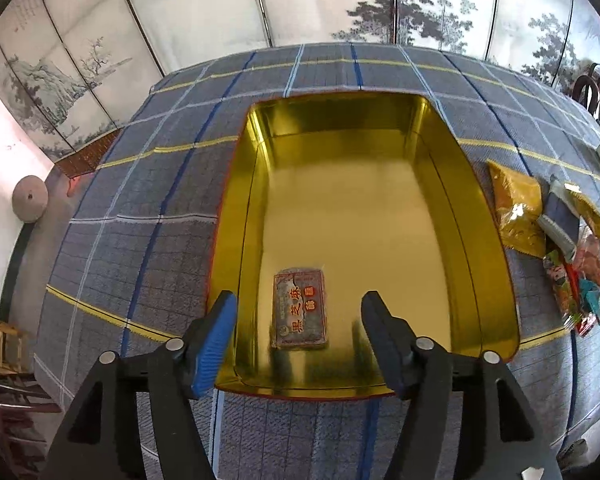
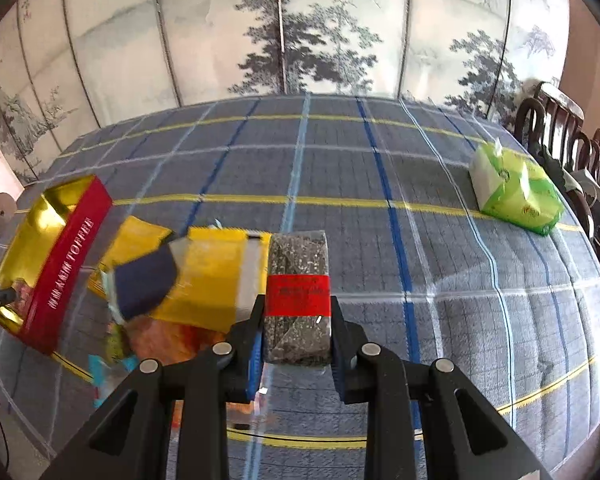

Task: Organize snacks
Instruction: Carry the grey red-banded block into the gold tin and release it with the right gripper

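Note:
A gold-lined tin box (image 1: 440,152) with red outer walls sits open on the checked tablecloth. One flat sesame snack pack (image 1: 299,309) lies inside it near the front. My left gripper (image 1: 299,307) is open above that pack, holding nothing. My right gripper (image 2: 296,312) is shut on a dark sesame bar pack with a red label (image 2: 298,286), held above the cloth. Left of it lie yellow snack bags (image 2: 212,272) and the tin (image 2: 66,248).
More snack packs (image 1: 516,210) and colourful wrappers (image 1: 580,284) lie right of the tin. A green tissue pack (image 2: 516,188) sits at the far right. Dark wooden chairs (image 2: 568,140) stand beyond the table's right edge. A painted screen (image 2: 300,28) stands behind.

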Demonstrator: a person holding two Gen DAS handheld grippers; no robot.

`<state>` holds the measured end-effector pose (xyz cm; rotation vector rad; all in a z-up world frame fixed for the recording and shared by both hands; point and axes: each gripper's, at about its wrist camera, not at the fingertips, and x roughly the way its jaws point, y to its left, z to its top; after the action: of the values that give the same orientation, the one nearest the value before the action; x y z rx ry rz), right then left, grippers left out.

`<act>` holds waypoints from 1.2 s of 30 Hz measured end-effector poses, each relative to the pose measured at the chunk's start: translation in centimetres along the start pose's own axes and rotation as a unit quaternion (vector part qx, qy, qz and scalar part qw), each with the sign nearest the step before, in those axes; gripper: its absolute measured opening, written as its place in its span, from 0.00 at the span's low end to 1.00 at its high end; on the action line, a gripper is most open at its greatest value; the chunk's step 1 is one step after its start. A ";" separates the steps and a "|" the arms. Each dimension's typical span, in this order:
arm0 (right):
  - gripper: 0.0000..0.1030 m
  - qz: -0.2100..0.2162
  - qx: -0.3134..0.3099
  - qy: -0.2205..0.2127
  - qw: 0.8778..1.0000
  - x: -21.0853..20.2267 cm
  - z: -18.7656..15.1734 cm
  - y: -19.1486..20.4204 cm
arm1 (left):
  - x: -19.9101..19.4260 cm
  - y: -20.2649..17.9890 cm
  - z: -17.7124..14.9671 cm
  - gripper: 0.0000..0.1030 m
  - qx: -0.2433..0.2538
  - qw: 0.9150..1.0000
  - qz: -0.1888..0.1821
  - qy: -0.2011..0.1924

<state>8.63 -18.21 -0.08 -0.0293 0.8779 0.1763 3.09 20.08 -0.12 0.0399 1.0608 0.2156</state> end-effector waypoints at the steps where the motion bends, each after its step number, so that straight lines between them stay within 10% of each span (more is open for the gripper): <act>1: 0.26 0.003 -0.002 -0.003 1.000 -0.3 0.2 0.2 | -0.2 0.0 0.0 0.63 -0.001 1.000 0.000 -0.003; 36: 0.26 0.178 -0.183 0.018 0.967 -0.6 0.9 23.0 | -4.5 10.5 -5.8 0.75 -0.156 0.987 0.046 -0.002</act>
<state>5.13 4.41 2.06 -0.2216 0.8713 0.6750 -5.68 29.11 2.39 -0.1929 1.0122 0.4640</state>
